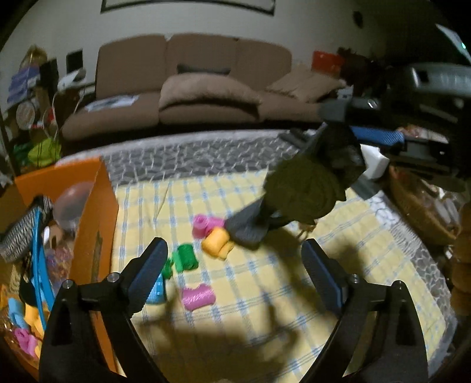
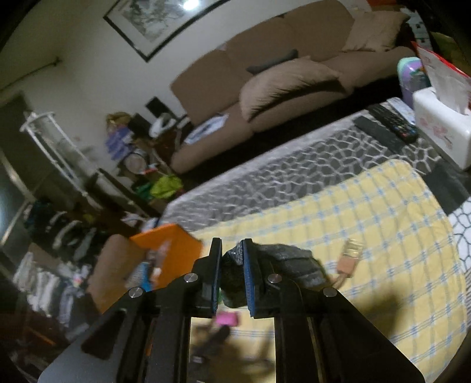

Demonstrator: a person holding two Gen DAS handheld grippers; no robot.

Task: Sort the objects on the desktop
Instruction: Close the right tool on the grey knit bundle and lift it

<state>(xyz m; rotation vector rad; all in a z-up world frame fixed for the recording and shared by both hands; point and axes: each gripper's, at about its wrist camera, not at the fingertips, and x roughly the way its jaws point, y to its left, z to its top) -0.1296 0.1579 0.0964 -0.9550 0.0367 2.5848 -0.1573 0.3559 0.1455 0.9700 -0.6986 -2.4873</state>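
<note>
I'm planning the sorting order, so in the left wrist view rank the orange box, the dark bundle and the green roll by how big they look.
1. orange box, largest
2. dark bundle, though raised nearer the camera
3. green roll, smallest

No text, label, brand or number can be read in either view; both are dim and smeared by motion.

- Orange box [image 1: 97, 224], left edge of the worktop: a dark mark on its near side wall, too blurred to tell as letters.
- Two remote controls [image 2: 391, 123], far right: buttons show only as specks, no legends readable.
- White tissue box [image 2: 441, 129], far right: a pink printed pattern, no wording made out.
- Framed picture [image 2: 156, 23] on the far wall: a grey drawing, no caption visible.
- Papers on the sofa [image 1: 113, 103]: print too small to read.
</note>
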